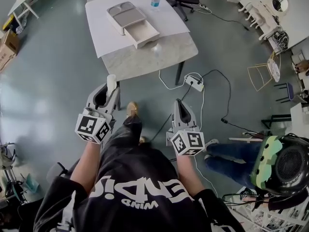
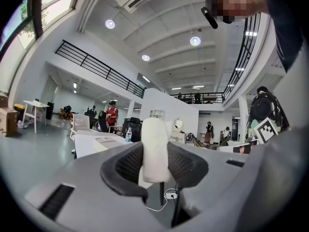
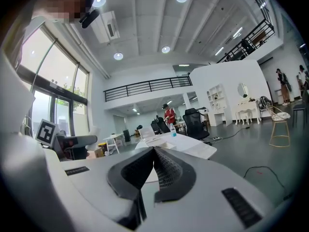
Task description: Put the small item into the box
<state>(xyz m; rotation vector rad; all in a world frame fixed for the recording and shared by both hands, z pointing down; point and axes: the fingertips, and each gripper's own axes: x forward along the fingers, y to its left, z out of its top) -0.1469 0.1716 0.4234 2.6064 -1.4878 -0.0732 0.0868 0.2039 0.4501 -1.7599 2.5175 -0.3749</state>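
Left hand-held gripper (image 1: pixel 107 94) is clamped on the small item (image 2: pixel 154 149), well short of the box (image 1: pixel 126 14). Right hand-held gripper (image 3: pixel 153 154) has its jaws together and is empty.

Step looks like carry-in. Advice: walk up to the box, hold the item upright, and release only once it's low over the open drawer (image 1: pixel 143 33).

Item is white, elongated, round-topped, probably soft, and stands proud of the pads.

Box is grey and sits on the worktop (image 1: pixel 145 57).
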